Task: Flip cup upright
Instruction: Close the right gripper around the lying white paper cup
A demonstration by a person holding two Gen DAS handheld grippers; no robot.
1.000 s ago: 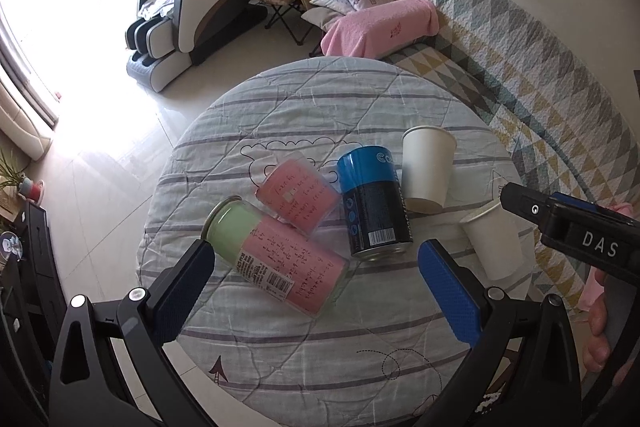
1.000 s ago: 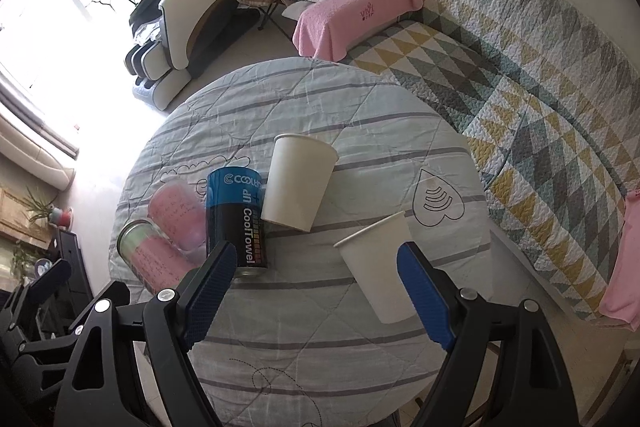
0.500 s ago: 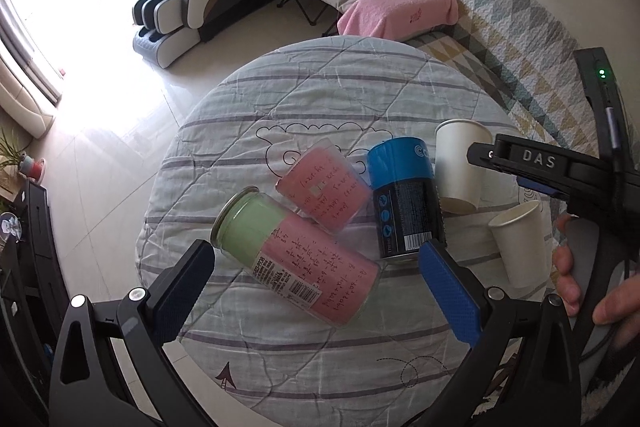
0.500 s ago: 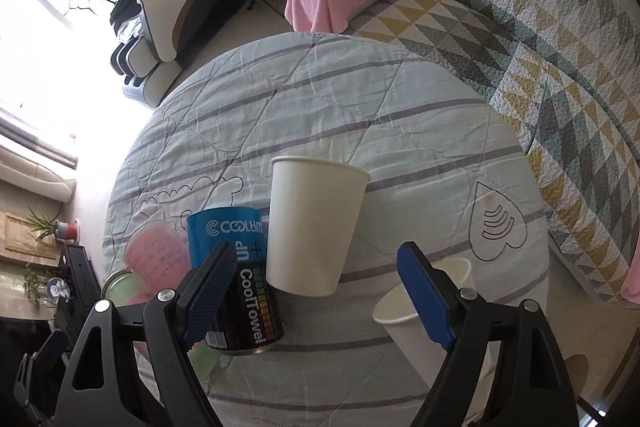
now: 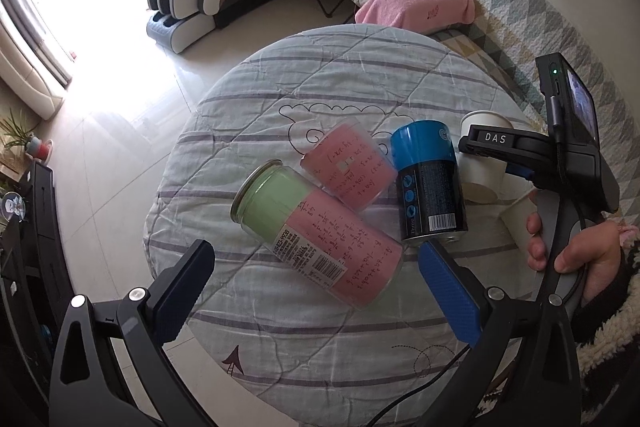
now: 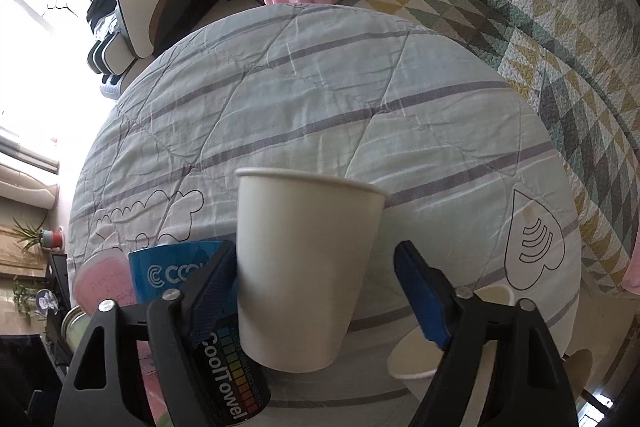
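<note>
A white paper cup (image 6: 304,267) lies on its side on the round table, rim pointing away. My right gripper (image 6: 316,291) is open with its fingers on either side of this cup; the left finger (image 6: 216,283) is at the cup wall, the right one (image 6: 420,295) apart from it. In the left wrist view the same cup (image 5: 480,163) lies partly behind the right gripper (image 5: 504,147). A second white paper cup (image 6: 416,351) lies on its side below the right finger. My left gripper (image 5: 316,291) is open and empty above the table's near side.
A blue and black CoolTowel can (image 5: 430,183), a small pink jar (image 5: 348,167) and a long pink and green jar (image 5: 316,239) lie beside the cup. The table has a striped quilted cover (image 5: 320,99). A patterned sofa (image 6: 540,27) curves behind.
My right gripper has moved forward and down, and the lying paper cup now sits between its fingers. My left gripper has drifted slightly and stays open.
</note>
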